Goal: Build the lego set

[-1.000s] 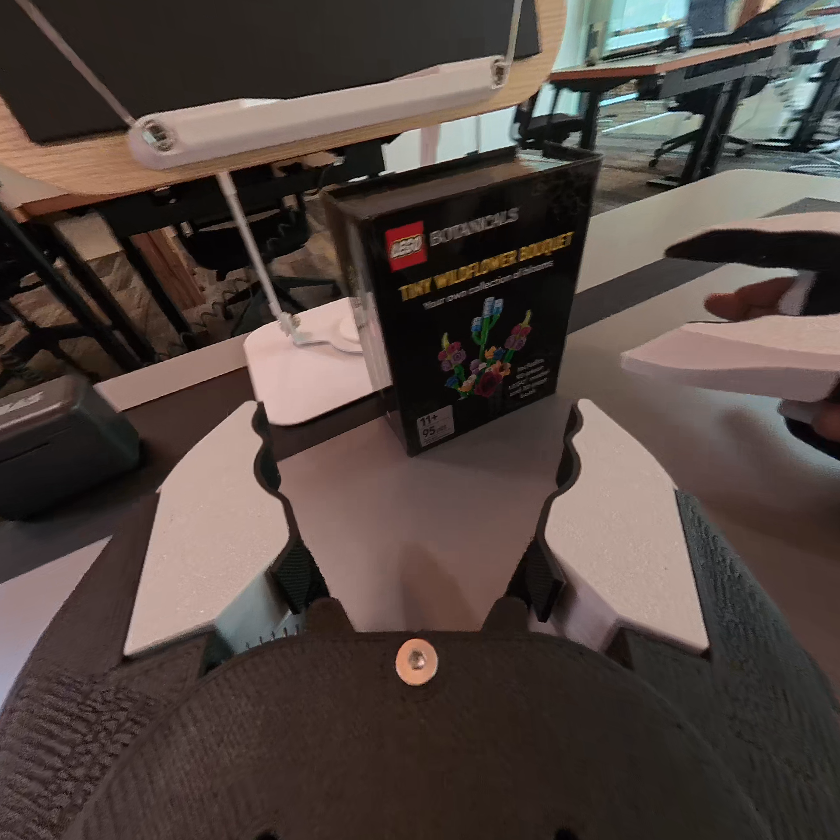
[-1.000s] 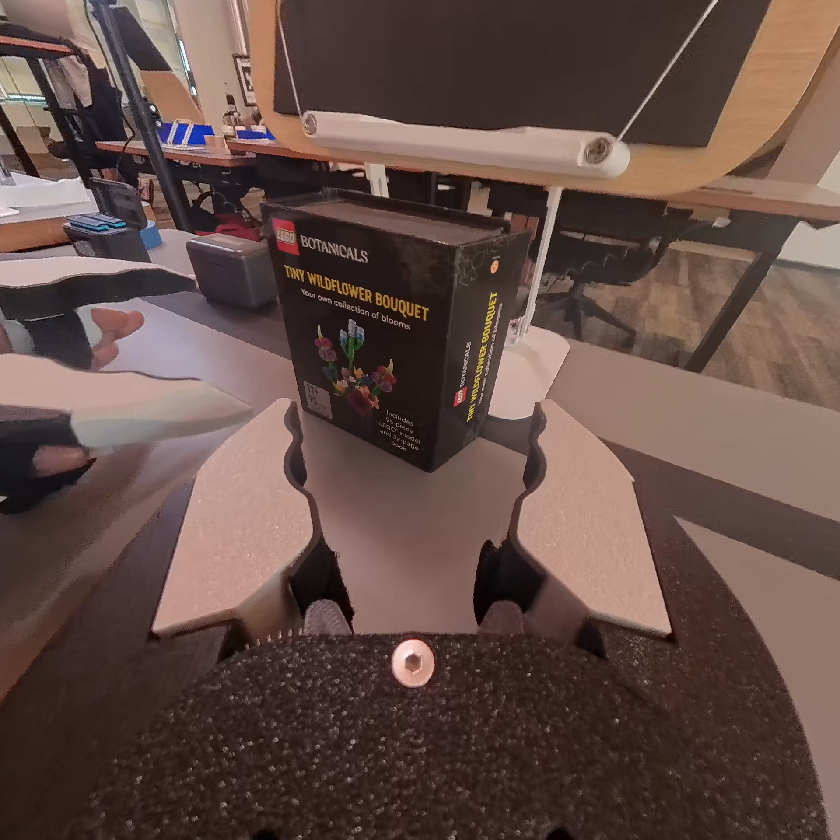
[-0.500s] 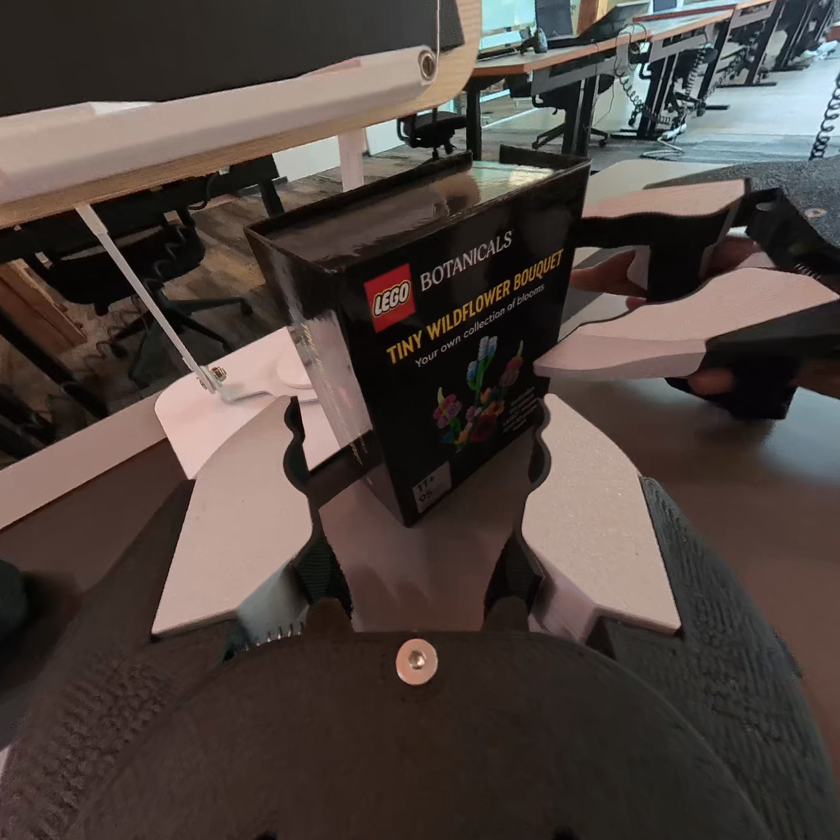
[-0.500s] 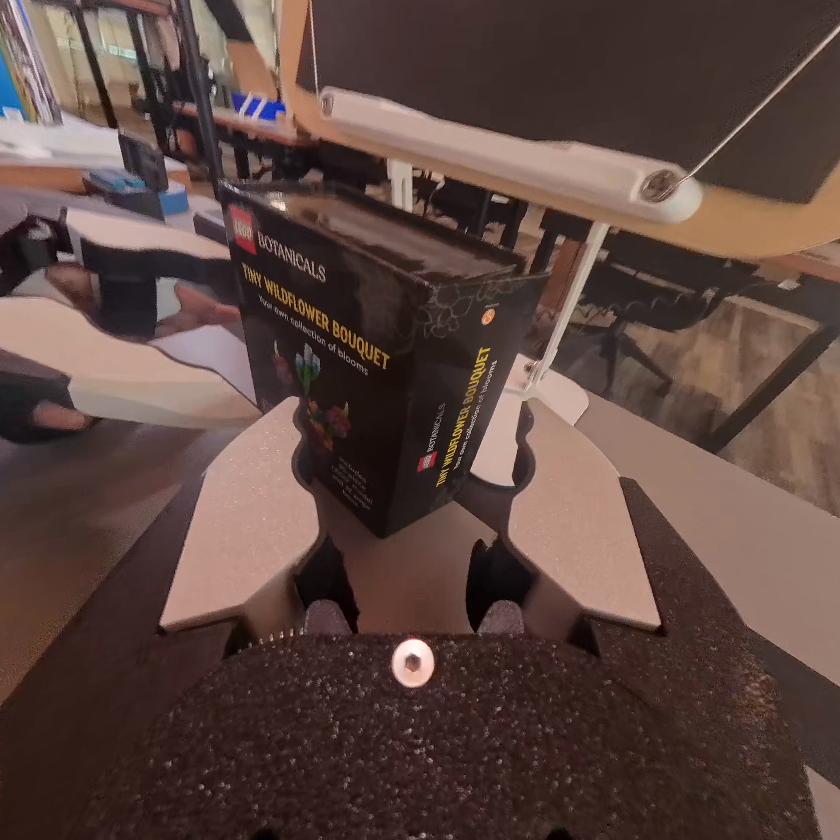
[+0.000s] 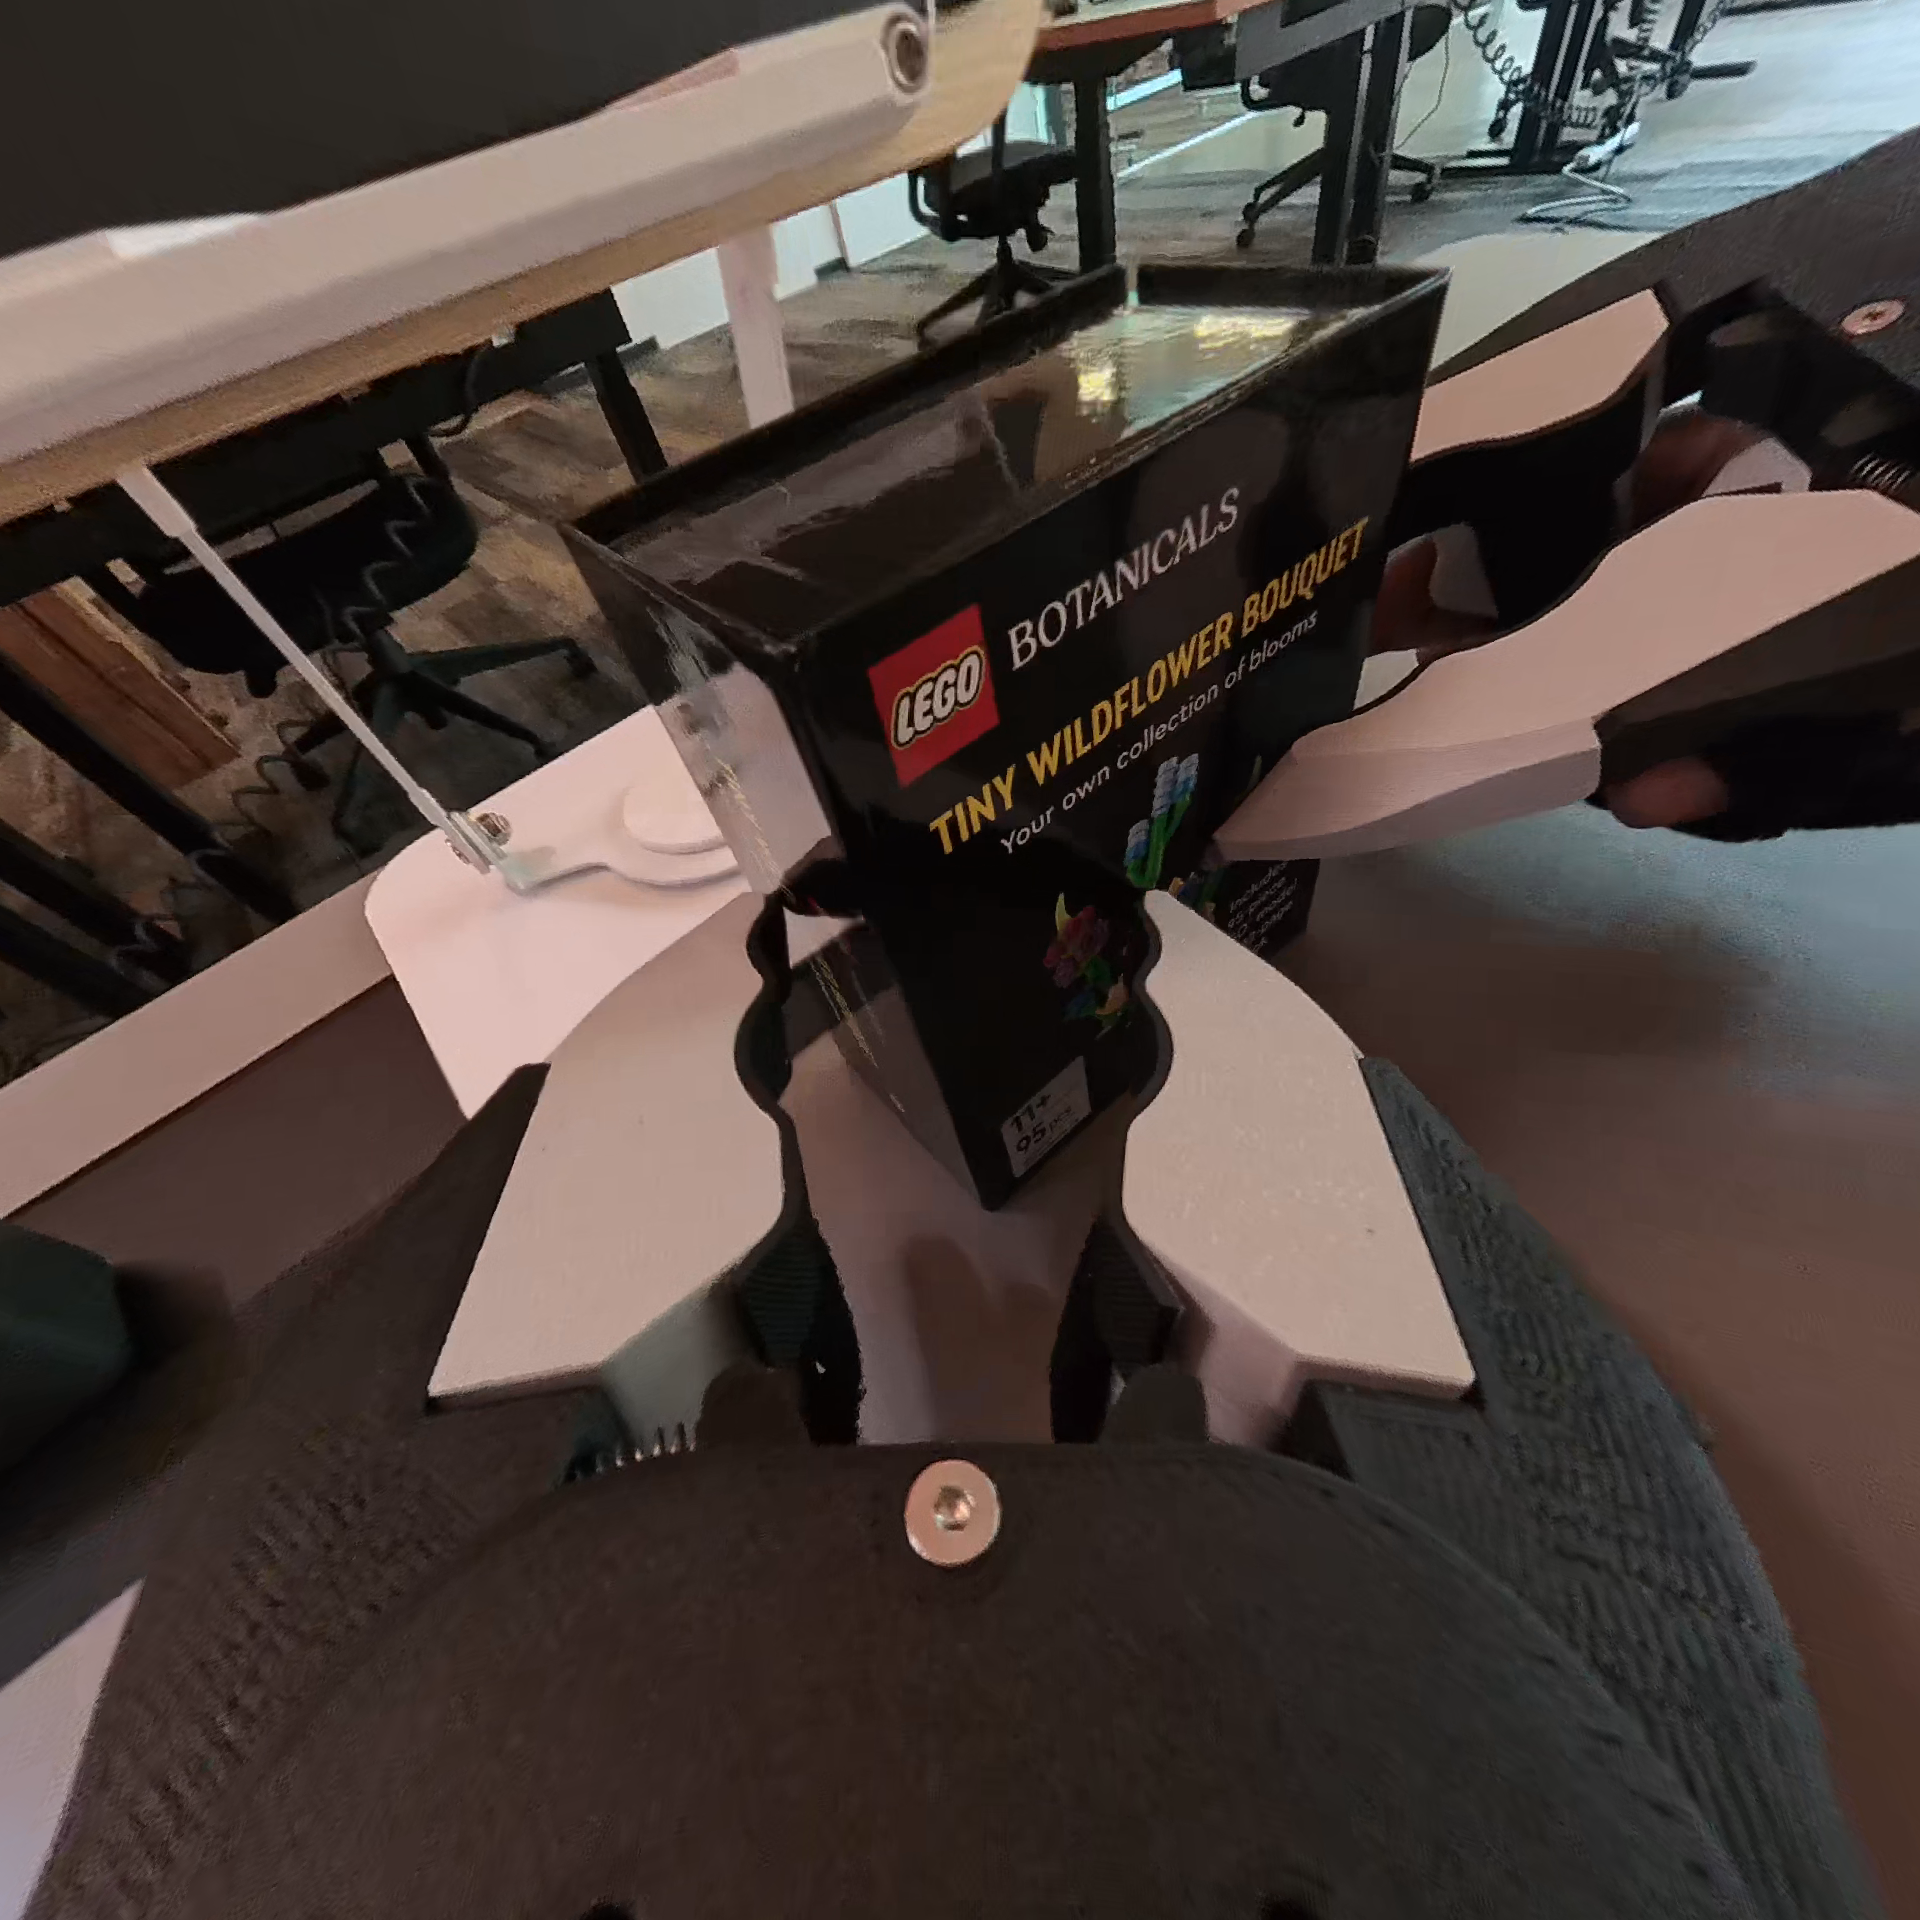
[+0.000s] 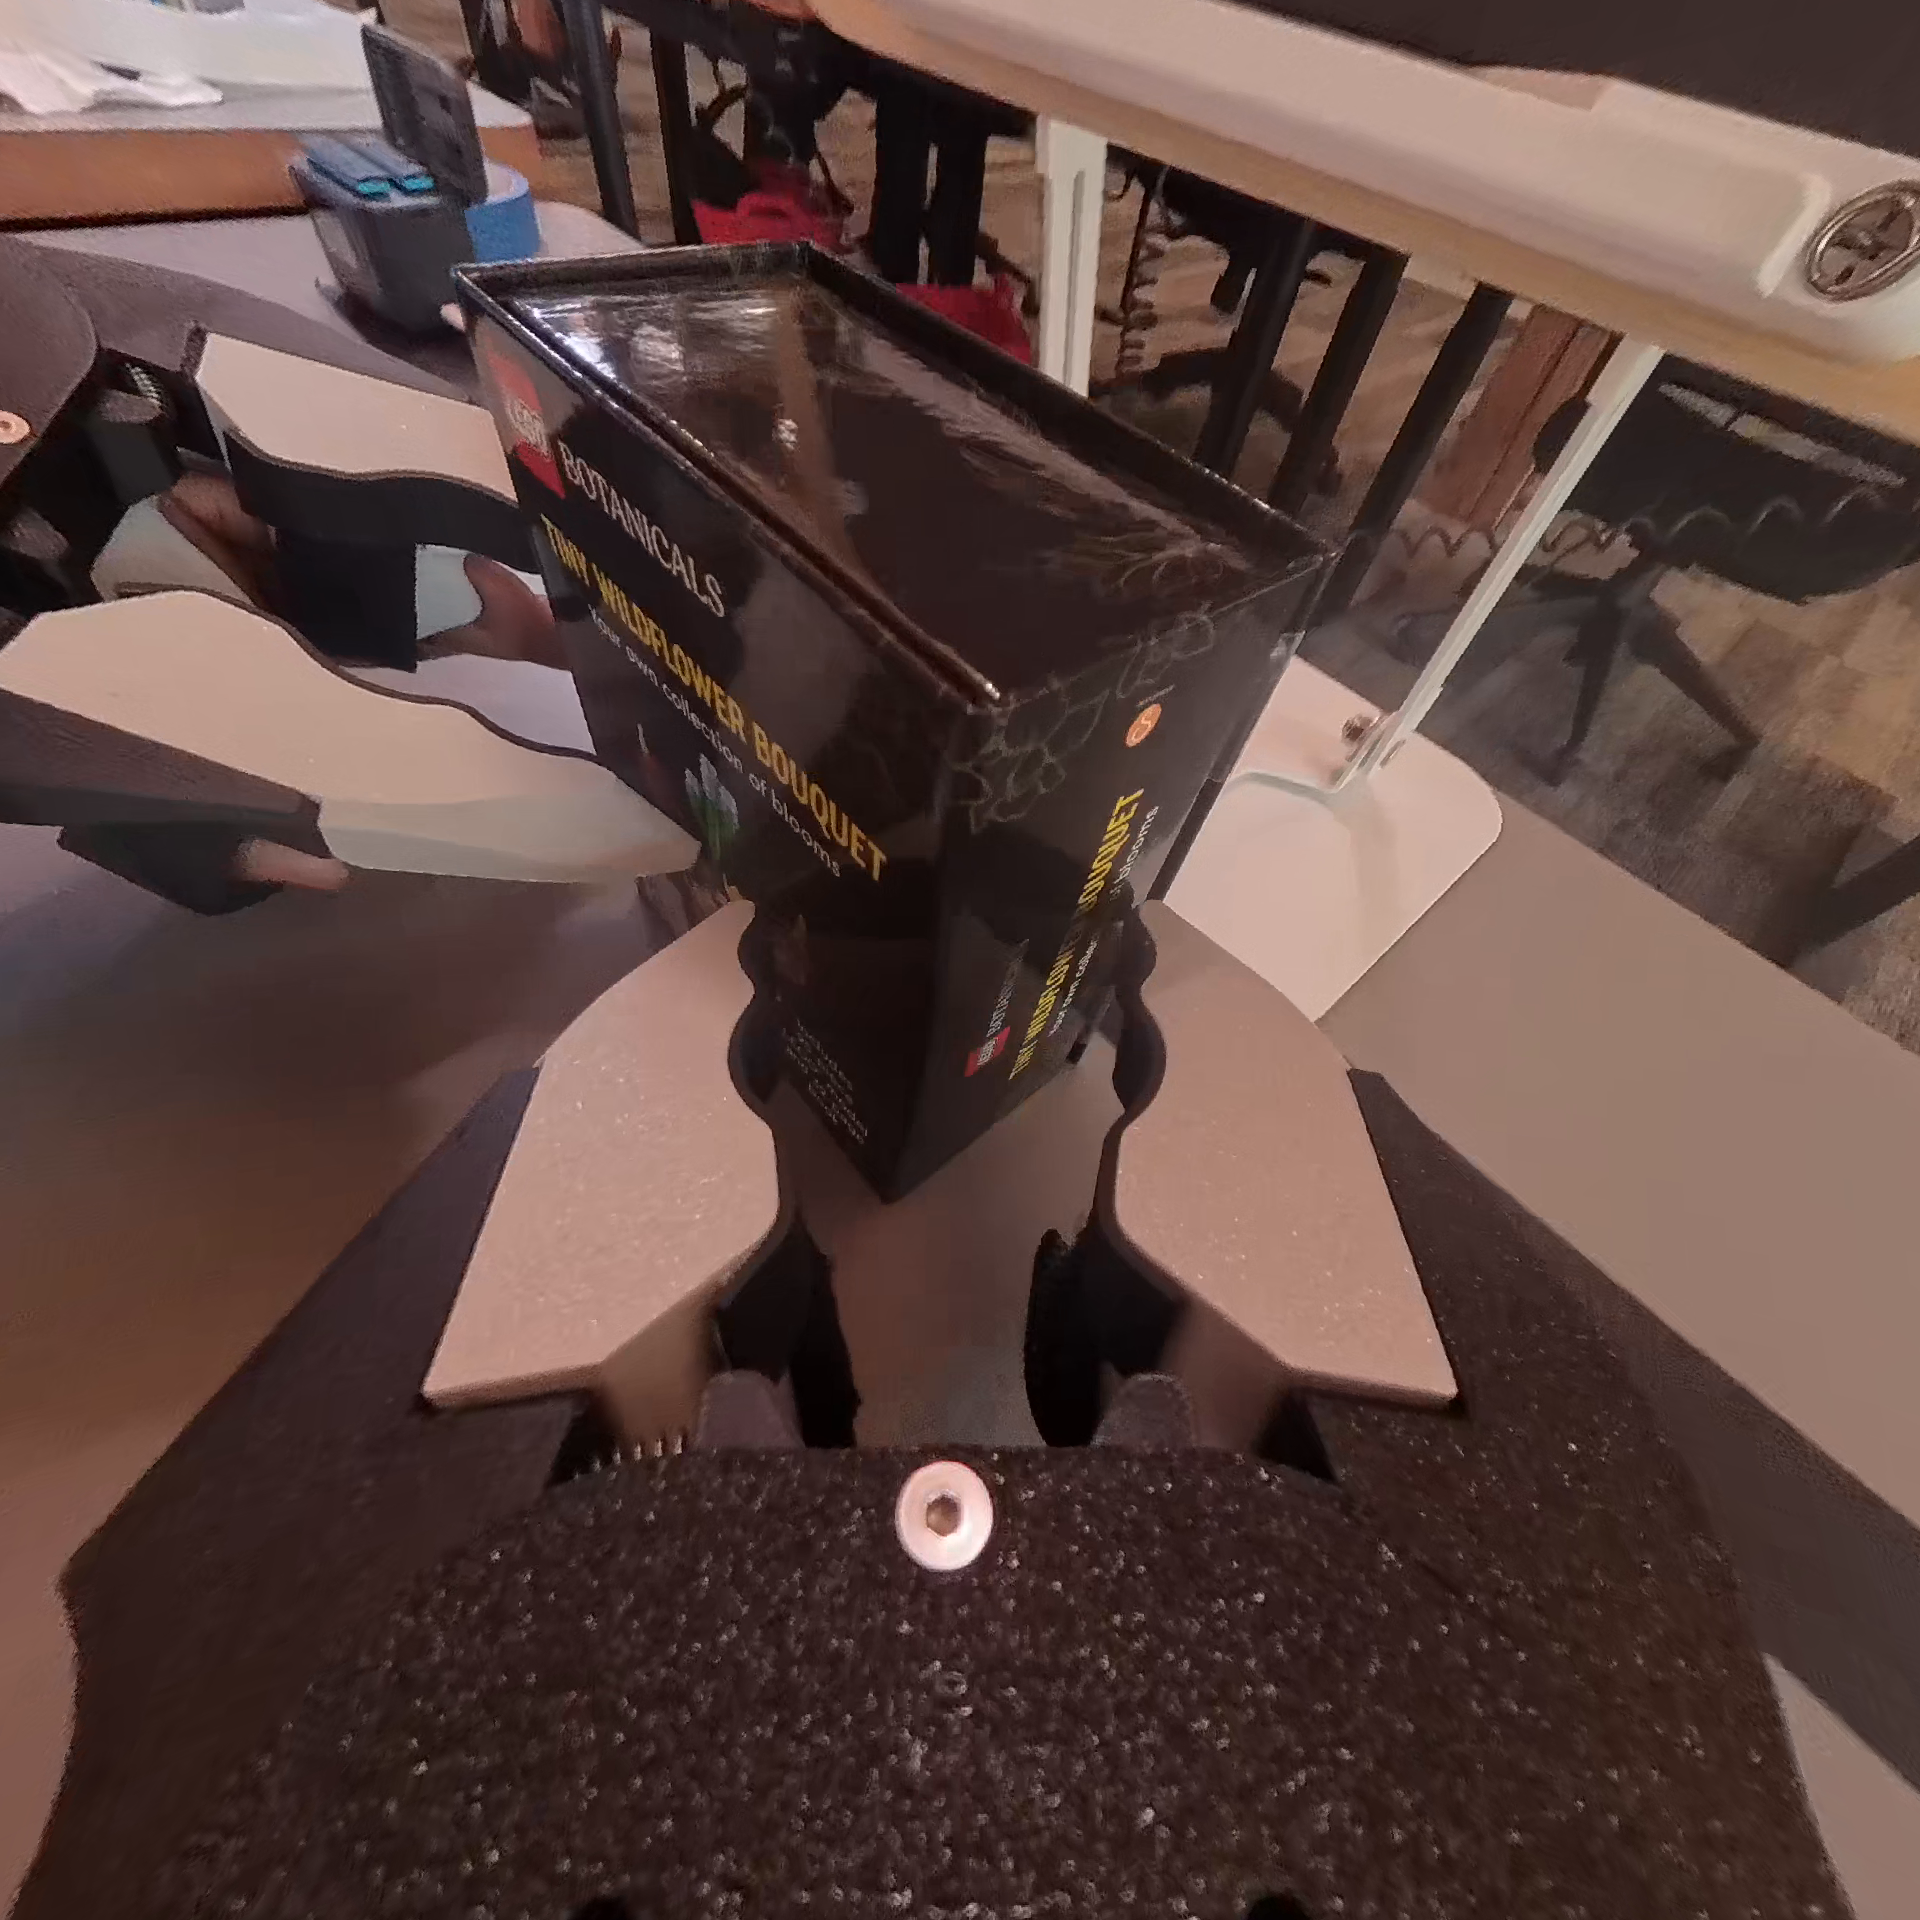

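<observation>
The left gripper (image 5: 951, 966) has its jaws apart, one on either side of the lower front corner of the black lego box (image 5: 1049, 727). The tips reach the box faces, but the view does not settle whether they press on it. The right gripper (image 6: 940, 961) is set the same way at the box's other near corner, jaws apart and flanking that corner edge; here too, contact cannot be told for certain.

The lego box (image 6: 935, 665) stands upright on the grey table (image 5: 1558, 987), its glossy top closed, its front face printed with a small bouquet and lettering. In the left wrist view the right gripper (image 5: 1320, 665) comes in from the right, its pale fingers (image 5: 1507, 717) either side of the box's far edge, with the person's hand (image 5: 1673, 800) in a dark fingerless glove behind them. In the right wrist view the left gripper (image 6: 613, 665) shows likewise from the left, one pale finger tip against the printed face.

Just behind the box lies a white flat base plate (image 5: 499, 956) with a thin white rod (image 5: 301, 665) rising from it to a white bar (image 5: 447, 197) under a wooden-edged dark panel. Farther off, a grey case (image 6: 395, 239) and a roll of blue tape (image 6: 502, 213) sit on the table, and office chairs and desks stand beyond.
</observation>
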The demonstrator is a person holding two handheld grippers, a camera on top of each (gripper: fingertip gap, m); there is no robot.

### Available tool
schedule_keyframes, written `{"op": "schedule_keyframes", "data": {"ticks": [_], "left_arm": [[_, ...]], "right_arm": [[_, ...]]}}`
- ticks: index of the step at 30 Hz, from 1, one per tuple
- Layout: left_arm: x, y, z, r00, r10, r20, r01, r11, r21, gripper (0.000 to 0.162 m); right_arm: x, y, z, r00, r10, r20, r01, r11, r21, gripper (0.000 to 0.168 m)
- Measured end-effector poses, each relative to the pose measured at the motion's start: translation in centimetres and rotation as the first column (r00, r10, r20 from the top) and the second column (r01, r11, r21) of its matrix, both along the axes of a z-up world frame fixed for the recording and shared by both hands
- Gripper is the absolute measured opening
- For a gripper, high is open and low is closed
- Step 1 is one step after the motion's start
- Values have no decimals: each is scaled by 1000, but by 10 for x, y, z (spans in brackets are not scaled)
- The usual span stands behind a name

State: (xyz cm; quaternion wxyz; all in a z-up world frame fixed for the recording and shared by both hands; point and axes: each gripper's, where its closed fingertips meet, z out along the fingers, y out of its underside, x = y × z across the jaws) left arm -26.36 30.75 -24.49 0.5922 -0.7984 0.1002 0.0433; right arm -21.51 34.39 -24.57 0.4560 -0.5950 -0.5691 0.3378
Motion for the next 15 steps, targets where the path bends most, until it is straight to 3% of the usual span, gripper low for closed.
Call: {"op": "schedule_keyframes", "data": {"ticks": [15], "left_arm": [[88,-82,1,990,-41,-134,26,993,-112,56]], "right_arm": [[93,-78,1,974,-36,225,26,999,47,63]]}}
